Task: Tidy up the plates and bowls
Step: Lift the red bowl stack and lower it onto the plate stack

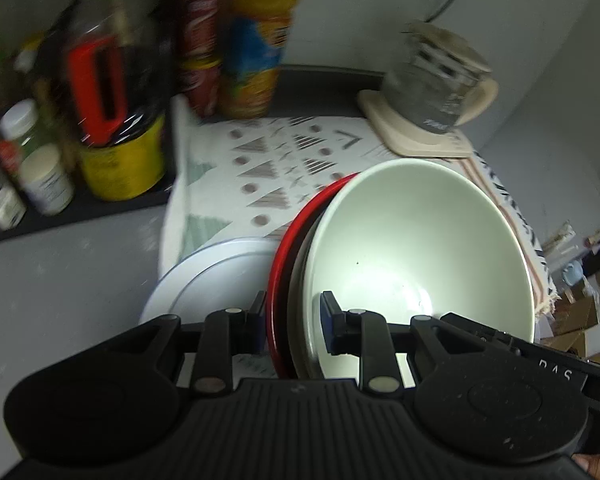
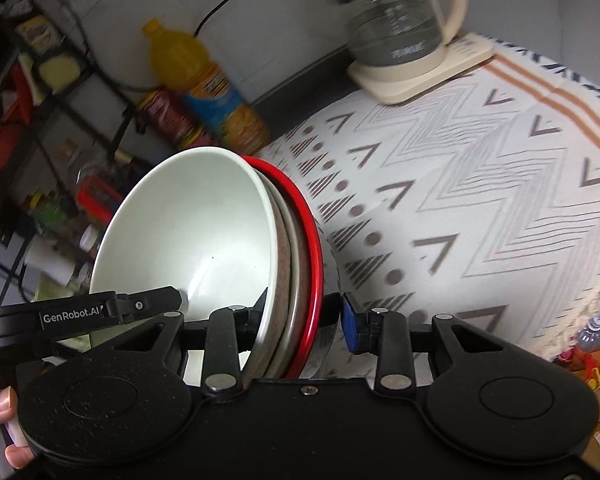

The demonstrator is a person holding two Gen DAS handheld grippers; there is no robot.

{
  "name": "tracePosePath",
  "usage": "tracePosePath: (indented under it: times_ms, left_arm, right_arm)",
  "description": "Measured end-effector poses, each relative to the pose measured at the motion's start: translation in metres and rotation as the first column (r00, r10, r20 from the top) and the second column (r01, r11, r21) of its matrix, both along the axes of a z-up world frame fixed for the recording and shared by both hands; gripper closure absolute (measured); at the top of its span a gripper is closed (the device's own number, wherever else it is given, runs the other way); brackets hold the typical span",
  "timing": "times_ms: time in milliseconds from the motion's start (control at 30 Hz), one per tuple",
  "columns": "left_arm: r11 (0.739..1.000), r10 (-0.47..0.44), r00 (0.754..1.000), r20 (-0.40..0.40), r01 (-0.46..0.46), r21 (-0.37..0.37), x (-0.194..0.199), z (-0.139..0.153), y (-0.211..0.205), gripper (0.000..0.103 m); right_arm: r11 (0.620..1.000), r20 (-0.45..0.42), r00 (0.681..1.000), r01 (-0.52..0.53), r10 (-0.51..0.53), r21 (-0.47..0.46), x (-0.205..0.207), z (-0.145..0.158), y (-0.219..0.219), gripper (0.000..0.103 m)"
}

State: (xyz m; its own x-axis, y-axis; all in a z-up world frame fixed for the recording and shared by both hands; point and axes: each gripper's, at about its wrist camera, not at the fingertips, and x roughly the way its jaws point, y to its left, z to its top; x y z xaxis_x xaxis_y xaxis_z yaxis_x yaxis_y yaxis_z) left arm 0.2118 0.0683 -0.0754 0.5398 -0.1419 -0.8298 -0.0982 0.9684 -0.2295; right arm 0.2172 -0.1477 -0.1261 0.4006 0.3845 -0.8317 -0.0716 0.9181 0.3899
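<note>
- The left claw [image 1: 294,326] is closed on a stack of dishes; one pad sits outside the red plate [image 1: 278,264] and the other pad sits inside the white bowl [image 1: 416,248].
- The right claw [image 2: 300,320] stands around the same stack from the other side. Its left finger touches the inside of the white bowl [image 2: 188,224], but the blue pad of its right finger [image 2: 350,326] stands a little apart from the red plate [image 2: 310,248], so this claw is half open and does not press the stack.
- Between the bowl and the red plate a grey-brown dish [image 2: 290,256] is nested.
- The stack is tilted on its edge above the patterned cloth [image 2: 480,200] that covers the counter.
- Just beside the stack, in the left wrist view, a white plate [image 1: 212,272] lies flat on the cloth.
- At the far corner of the cloth a glass kettle [image 2: 396,20] stands on its cream base.
- Behind the cloth stands an orange juice bottle [image 2: 204,84], and beside it a red can [image 2: 168,116].
- A rack with small jars [image 1: 46,180] is at the left, blurred.
</note>
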Motion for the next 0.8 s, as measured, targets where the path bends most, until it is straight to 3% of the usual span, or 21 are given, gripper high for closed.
tracePosePath:
  times_ms: [400,800]
  left_arm:
    - [0.995,0.101,0.993,-0.069,-0.102,-0.018,-0.026,-0.025,0.044,0.078]
    - [0.993,0.106,0.988,-0.11,-0.111,-0.036,-0.019,-0.043,0.052,0.078]
  right_arm:
    - [0.996,-0.064,0.993,-0.095,0.094,0.001,-0.005,-0.022,0.042,0.07]
    - [0.996,-0.118,0.989,-0.091,0.09,-0.004,0.006,-0.04,0.048,0.07]
